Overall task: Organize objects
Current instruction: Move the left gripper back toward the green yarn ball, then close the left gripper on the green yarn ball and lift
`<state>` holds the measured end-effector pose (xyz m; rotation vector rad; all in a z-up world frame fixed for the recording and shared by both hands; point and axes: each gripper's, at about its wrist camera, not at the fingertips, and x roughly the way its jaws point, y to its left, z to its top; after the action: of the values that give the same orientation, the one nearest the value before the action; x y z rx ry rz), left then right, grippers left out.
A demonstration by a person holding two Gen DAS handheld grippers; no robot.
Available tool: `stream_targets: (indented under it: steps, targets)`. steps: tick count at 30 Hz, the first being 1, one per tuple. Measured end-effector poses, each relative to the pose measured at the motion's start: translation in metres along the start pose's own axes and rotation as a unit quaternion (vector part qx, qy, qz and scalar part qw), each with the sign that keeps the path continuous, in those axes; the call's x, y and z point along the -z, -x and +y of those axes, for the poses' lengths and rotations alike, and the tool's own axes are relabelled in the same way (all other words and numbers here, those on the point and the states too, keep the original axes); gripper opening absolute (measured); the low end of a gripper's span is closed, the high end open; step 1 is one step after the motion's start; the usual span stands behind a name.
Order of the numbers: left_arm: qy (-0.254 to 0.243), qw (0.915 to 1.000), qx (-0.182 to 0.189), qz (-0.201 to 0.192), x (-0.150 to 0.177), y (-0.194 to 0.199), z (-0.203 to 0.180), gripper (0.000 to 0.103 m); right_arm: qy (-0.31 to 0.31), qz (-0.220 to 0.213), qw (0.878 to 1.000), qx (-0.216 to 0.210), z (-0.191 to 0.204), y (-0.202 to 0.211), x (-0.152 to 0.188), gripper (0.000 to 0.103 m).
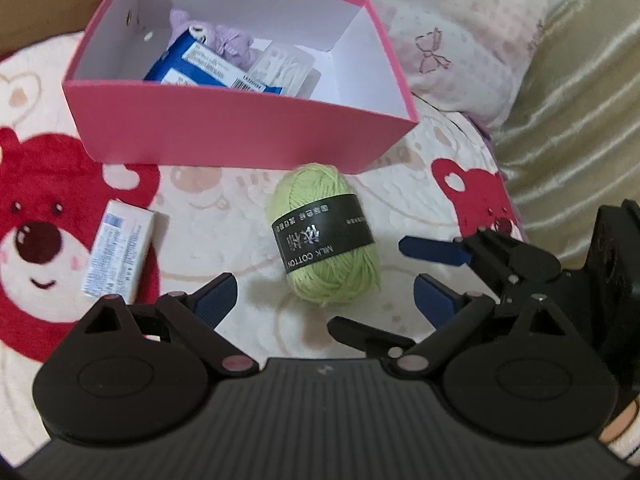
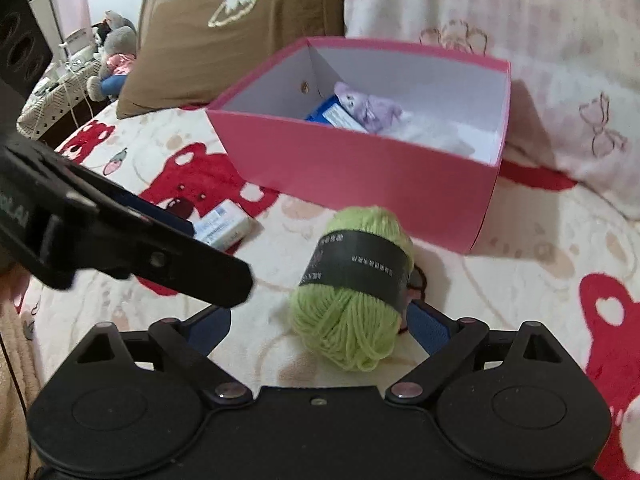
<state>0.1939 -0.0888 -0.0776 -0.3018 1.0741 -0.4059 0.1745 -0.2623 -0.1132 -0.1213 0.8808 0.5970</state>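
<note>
Left wrist: one yarn ball (image 1: 325, 236), one pink box (image 1: 240, 132).

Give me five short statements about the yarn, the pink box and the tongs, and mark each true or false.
1. The green yarn ball lies inside the pink box. False: it lies on the blanket in front of the box.
2. The pink box has no lid on. True.
3. The right tongs are clamped on the yarn. False: they stand open, the yarn between the fingers.
4. A small white carton lies on the blanket outside the box. True.
5. The left tongs hold the white carton. False: they are open and hold nothing.
</note>
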Motion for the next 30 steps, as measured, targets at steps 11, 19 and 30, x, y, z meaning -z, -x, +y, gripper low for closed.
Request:
stream_targets:
  steps: [11,19,30]
  targets:
    - [0.026,0.9993,0.025,-0.006,-0.004,-0.044,0.016,0.091,-0.045,0.033,0.998,0.024,-0.016,-0.029,-0.005,0.091]
    - [0.051,0.9979,0.040,-0.001,-0.001,-0.066,0.031,0.079,-0.053,0.064,0.996,0.017,-0.019,-0.047,-0.003,0.077]
    - [0.090,0.9913,0.095,-0.017,0.012,-0.088,0.046,0.062,-0.060,0.078,0.995,0.019,-0.019,-0.054,-0.006,0.068]
